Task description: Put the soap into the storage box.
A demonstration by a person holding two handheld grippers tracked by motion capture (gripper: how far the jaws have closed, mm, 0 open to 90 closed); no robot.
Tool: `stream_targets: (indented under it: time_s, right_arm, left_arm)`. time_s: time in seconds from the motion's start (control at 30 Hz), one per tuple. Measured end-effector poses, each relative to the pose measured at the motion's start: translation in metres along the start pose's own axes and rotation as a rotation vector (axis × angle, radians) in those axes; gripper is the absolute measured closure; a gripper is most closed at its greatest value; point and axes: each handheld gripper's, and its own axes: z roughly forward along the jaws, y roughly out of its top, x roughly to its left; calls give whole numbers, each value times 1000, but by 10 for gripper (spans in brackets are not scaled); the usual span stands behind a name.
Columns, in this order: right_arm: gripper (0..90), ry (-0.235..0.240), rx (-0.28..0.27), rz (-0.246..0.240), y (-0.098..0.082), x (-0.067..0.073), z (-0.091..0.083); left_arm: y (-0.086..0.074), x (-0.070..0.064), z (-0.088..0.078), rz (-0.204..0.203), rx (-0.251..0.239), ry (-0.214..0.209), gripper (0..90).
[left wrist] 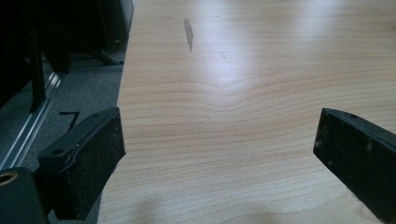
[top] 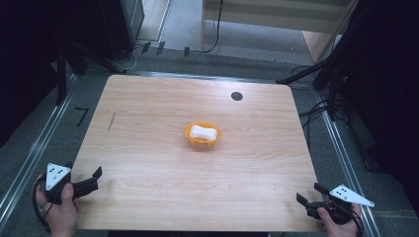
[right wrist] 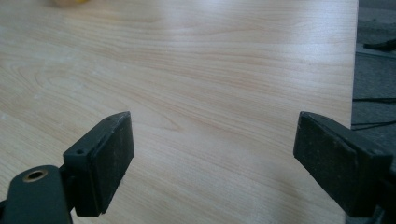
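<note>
- At the near left corner of the bench (top: 148, 163) we see the left tongs (top: 98, 174), held in a hand (top: 62, 210) that the lower edge of the high view cuts off at the wrist.
- In the left gripper view these tongs stand wide apart with bare wood between them; the right jaw runs out of the picture at the lower right.
- A dark streak (left wrist: 188, 33) marks the wood far ahead of them, and what it is we cannot tell.
- Mid-bench sits the orange basket (top: 202, 136), well apart from both tongs, holding a white piece (top: 203, 132) that is rounded at both ends, narrower in the middle and bone-like in outline.
- The basket's wall looks perforated, though it is too small to be sure.
- Farther off, right of the basket, lies a small dark round spot (top: 236, 96) on the wood.
- At the near right corner the right tongs (top: 308, 195) are spread wide and hold nothing; the hand (top: 341, 224) behind them is cropped by the lower edge.
- In the right gripper view a blurred orange sliver (right wrist: 70, 2) at the top edge is all that appears of the basket.
</note>
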Motion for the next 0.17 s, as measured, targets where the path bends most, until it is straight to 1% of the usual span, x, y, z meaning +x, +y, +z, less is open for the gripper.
stream_targets:
  time_s: [0.03, 0.07, 0.1, 0.13, 0.17]
  right_arm:
    - [131, -2, -9, 12, -1, -2, 0]
    - [131, -19, -18, 17, -2, -2, 0]
    - [131, -26, -31, 19, -1, -3, -1]
    - [131, -28, -43, 27, -1, -3, -1]
    - [131, -28, -44, 33, -1, -3, -2]
  left_arm:
    - [0, 0, 0, -1, 0, -2, 22]
    - [0, 0, 0, 0, 1, -1, 22]
    - [0, 0, 0, 2, 2, -1, 22]
    - [0, -1, 0, 3, 1, -1, 22]
    - [0, -1, 0, 5, 2, 0, 22]
